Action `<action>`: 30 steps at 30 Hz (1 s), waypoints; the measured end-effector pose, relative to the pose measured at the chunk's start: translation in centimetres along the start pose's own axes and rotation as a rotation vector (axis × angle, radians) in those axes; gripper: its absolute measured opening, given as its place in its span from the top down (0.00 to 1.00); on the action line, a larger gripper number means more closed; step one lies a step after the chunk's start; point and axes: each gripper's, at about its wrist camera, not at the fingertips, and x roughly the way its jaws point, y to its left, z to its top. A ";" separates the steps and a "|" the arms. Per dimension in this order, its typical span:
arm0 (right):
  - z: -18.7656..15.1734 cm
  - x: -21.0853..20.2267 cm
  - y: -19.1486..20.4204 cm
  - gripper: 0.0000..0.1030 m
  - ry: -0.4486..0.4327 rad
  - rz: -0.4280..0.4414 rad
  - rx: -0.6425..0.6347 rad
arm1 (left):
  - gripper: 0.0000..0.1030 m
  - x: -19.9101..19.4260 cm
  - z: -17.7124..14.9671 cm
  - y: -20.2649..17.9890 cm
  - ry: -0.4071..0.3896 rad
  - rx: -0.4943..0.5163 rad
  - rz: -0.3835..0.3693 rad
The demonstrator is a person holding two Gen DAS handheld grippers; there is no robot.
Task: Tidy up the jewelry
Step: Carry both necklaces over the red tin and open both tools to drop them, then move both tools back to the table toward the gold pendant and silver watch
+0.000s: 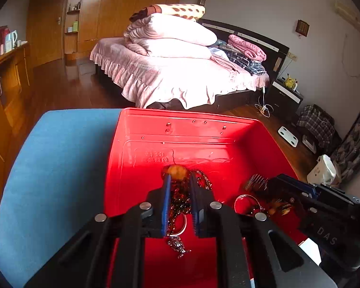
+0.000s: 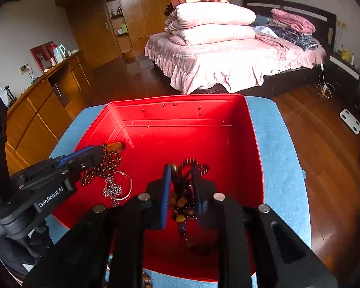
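Note:
A red tray [image 1: 204, 129] [image 2: 252, 129] lies on a blue cushion. My left gripper [image 1: 179, 180] [image 2: 108, 150] is inside it, jaws partly closed around a dark bead necklace [image 1: 180, 199] [image 2: 105, 165] with an amber pendant [image 1: 176, 171] at the fingertips. A silver bangle and chain [image 2: 117, 187] [image 1: 178, 244] lie below it. My right gripper [image 2: 182, 169] [image 1: 273, 182] is in the tray too, jaws partly closed around a pile of mixed amber and dark beads [image 2: 183, 204] and a striped cord [image 2: 192, 163]. A silver ring [image 1: 246, 202] lies by it.
The blue cushion [image 1: 55, 168] [image 2: 278, 144] borders the tray on both sides. Behind are a wood floor, a pink bed [image 1: 170, 72] with stacked quilts, a wooden sideboard [image 2: 43, 110] at left and a white scale [image 2: 350, 121] on the floor.

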 end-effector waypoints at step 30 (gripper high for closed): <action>-13.8 -11.3 2.0 0.10 -0.103 -0.144 -0.044 | 0.06 -14.9 -12.0 1.6 -0.121 0.061 0.130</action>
